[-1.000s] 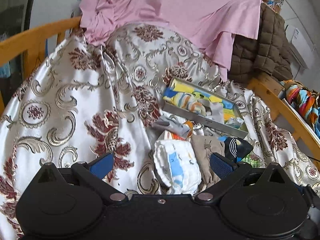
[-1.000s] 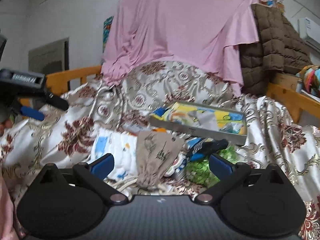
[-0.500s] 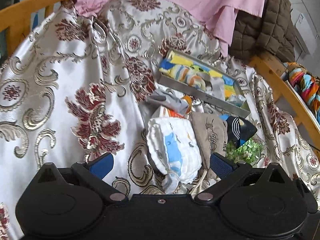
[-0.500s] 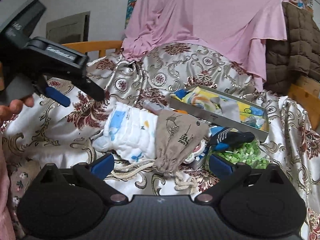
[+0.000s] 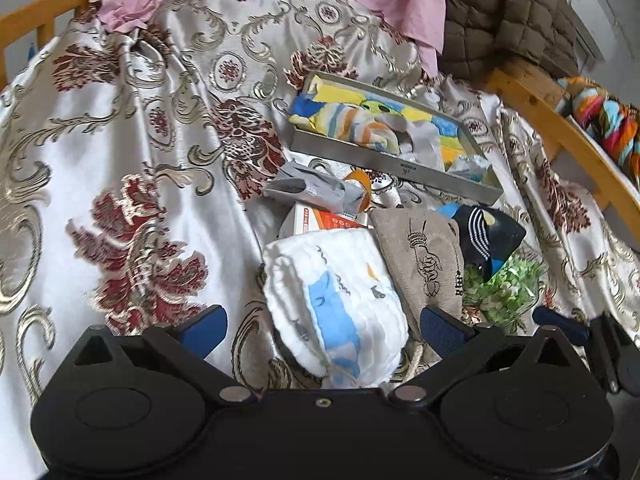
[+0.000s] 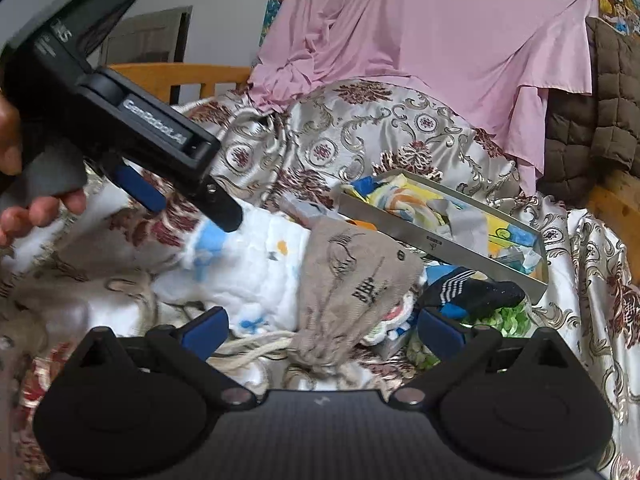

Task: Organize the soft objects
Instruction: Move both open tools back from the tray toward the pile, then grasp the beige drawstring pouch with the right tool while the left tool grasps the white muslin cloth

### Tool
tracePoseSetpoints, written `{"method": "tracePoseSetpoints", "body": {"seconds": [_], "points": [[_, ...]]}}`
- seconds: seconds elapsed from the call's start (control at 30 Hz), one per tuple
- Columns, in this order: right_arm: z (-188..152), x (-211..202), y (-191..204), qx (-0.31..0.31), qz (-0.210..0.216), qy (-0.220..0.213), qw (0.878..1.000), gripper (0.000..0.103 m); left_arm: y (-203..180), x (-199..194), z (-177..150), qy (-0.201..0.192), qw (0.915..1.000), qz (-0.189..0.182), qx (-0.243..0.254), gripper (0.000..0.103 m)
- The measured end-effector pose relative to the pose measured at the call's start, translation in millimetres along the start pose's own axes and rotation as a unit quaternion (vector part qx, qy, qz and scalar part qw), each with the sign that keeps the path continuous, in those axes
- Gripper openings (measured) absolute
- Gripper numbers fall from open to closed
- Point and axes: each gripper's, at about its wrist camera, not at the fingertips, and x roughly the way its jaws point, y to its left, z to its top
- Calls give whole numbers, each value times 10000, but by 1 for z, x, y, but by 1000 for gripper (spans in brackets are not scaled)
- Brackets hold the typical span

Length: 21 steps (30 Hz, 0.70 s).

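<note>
The left hand-held gripper (image 5: 324, 326) stands wide open with nothing in it, its blue pads on either side of the near end of a white quilted cloth (image 5: 340, 300) printed with blue and orange. Seen from the right wrist, that gripper (image 6: 188, 200) hangs just over the cloth's (image 6: 248, 268) far left corner, a hand (image 6: 24, 184) on its grip. The right hand-held gripper (image 6: 322, 328) is also wide open and empty, straddling the gathered neck of a grey-brown drawstring pouch (image 6: 352, 280) with black drawings, whose cords trail toward the camera. The pouch (image 5: 424, 256) lies touching the cloth's right edge. Just right of it sits a black striped sock (image 5: 488, 236) over green leafy stuff (image 5: 504, 288). Behind the pile, a grey tray (image 5: 384, 160) holds bright folded fabrics. Everything rests on a silvery floral bedspread (image 5: 120, 168), which lies bare to the left of the cloth; a wooden rail (image 5: 560, 136) bounds the right side.
</note>
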Motion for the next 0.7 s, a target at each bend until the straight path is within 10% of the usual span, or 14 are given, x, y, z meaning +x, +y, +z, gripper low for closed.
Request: {"method": "tracePoseSetpoints", "body": {"seconds": [0.7], "points": [[-3,52,-16,85,-167,-74,9998,103,-3,40,19,72,9993,-58,359,102]]}}
